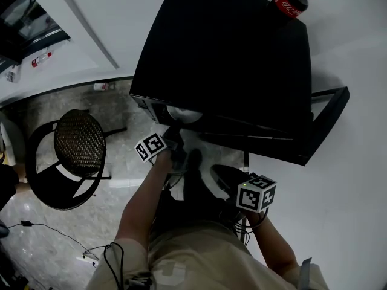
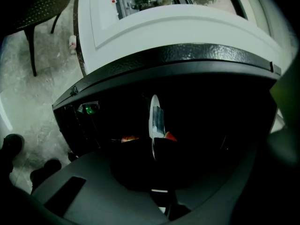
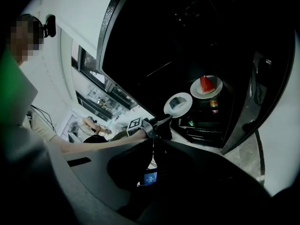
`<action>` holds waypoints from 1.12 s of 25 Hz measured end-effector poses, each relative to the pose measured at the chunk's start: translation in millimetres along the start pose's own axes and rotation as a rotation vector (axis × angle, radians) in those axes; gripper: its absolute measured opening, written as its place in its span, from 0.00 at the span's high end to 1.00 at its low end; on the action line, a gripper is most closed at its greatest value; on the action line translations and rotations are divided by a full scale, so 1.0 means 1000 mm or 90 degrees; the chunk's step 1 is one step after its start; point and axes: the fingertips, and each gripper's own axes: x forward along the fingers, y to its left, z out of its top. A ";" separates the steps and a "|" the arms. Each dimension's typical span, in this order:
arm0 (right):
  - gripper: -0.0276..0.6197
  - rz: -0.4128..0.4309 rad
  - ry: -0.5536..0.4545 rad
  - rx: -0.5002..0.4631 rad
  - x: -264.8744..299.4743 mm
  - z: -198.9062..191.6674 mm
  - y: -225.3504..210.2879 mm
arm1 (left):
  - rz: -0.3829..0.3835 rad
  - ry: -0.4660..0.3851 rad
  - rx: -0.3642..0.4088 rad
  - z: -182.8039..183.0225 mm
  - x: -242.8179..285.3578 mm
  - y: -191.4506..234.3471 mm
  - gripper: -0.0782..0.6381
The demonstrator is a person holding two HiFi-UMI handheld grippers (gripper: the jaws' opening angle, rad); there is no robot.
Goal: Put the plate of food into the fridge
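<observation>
While the plate (image 2: 153, 121) is being gripped by its rim in the closed left gripper (image 2: 157, 146) at the fridge (image 1: 230, 53) opening | right gripper (image 3: 153, 158) is being held shut, empty | step: insertion, judged under way | next: placement on a free shelf is being called for, then release.

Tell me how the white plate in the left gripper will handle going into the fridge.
The plate looks stiff and breakable, likely ceramic; bumping the fridge could chip it. Pinched at one rim by the left gripper, it probably wants to sag. Its smooth face may let the food slide if tilted.
</observation>
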 end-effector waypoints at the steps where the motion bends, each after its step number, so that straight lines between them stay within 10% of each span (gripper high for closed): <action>1: 0.92 0.000 0.000 0.001 0.000 0.000 0.000 | -0.001 -0.004 -0.001 0.001 0.000 0.000 0.86; 28: 0.92 -0.006 -0.006 0.011 -0.006 -0.004 -0.009 | -0.008 -0.009 0.000 -0.006 0.008 -0.003 0.86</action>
